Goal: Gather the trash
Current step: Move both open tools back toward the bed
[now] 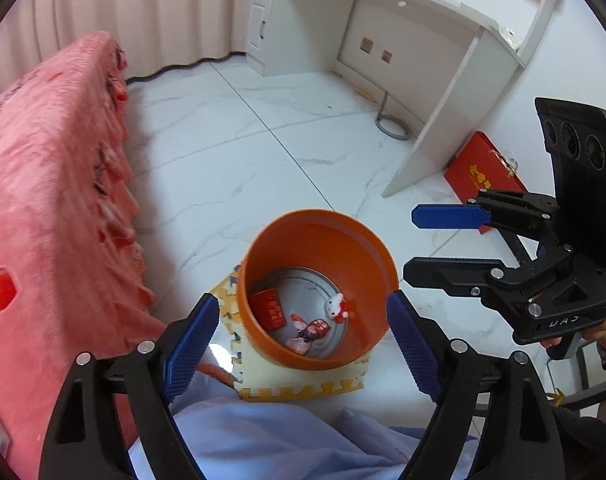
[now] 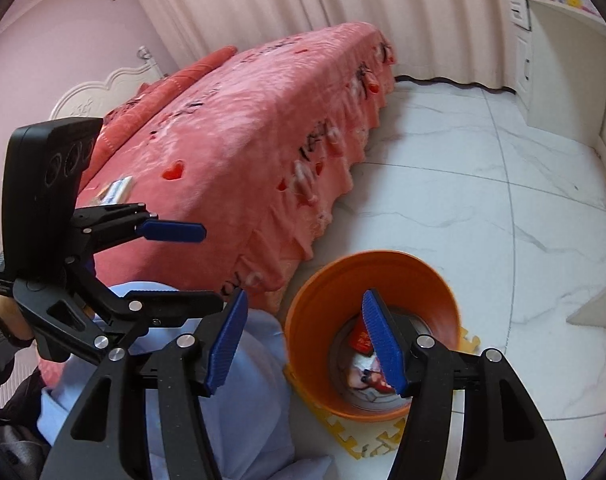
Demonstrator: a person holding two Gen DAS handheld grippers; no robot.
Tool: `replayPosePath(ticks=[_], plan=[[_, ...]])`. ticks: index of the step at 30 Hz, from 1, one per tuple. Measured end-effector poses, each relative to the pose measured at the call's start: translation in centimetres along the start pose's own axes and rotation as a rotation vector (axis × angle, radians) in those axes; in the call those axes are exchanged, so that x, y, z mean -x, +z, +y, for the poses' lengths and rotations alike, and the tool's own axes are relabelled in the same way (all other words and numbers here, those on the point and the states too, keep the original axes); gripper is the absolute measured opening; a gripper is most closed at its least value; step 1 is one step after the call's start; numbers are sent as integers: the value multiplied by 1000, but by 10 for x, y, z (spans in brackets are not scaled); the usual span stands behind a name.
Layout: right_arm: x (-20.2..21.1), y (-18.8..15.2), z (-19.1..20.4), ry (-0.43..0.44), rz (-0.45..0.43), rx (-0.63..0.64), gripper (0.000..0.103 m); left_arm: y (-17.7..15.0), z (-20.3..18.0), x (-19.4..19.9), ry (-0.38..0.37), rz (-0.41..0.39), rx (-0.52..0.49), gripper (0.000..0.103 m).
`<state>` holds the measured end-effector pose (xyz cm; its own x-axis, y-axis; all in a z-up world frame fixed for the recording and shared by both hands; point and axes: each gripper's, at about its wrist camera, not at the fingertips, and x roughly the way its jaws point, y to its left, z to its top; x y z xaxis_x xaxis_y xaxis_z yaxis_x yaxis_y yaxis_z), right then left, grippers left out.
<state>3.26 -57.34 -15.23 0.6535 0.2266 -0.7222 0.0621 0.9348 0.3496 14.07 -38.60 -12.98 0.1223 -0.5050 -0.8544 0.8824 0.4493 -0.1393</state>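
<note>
- Landmark: the orange bin (image 1: pixel 317 240) stands upright on a yellow foam mat (image 1: pixel 303 384) on the white tiled floor (image 1: pixel 231 148), just beside the pink bed (image 1: pixel 51 184).
- Bin contents: a red packet (image 1: pixel 269 308), a small white cat figure (image 1: pixel 337 305) and a reddish wrapper (image 1: pixel 313 330) lie on the bin's grey bottom. These read as trash already collected.
- Left gripper (image 1: pixel 303 344): jaws wide apart, nothing between the pads. It sits above the bin's near side, pointing steeply down into the mouth.
- Right gripper (image 2: pixel 305 344): jaws moderately apart and empty. One blue pad overlaps the bin's mouth in its own view; the other is off the bin's rim on the bed side. No pad touches the bin.
- In the left view the right gripper (image 1: pixel 417 246) shows just off the bin's rim, on the side away from the bed.
- Other items: a red booklet (image 1: pixel 483 172) lies on the floor by the white desk (image 1: pixel 435 12), beyond the bin and away from the bed. A small packet (image 2: pixel 117 192) lies on the bed top, well apart from the bin.
- Judgement: both deposits look done. If the booklet counts as trash, the right hand is nearer; its long axis runs diagonally away from the bin. The packet on the bed favours the left hand.
- Risk: the bin rim is near both sets of jaws; a careless move could tip it.
</note>
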Motion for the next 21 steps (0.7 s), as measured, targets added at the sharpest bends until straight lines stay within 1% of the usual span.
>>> replayPosePath(ticks=[3,6,10,15,21], plan=[[5,4,17,19,-16,22,61,-9,4,17,19,-25,19,85],[10,8,34,38,-30,47,65,-20,12,35,50,-43,53,85],[11,12,61,70,-30,88,65,-36,23,60,101,-70,102,88],[9,17,103,118,-27,149,65,-62,37,97,148,-114,184,88],[0,21,151,170,-12,224,65,-93,45,126,205,-130,249,88]])
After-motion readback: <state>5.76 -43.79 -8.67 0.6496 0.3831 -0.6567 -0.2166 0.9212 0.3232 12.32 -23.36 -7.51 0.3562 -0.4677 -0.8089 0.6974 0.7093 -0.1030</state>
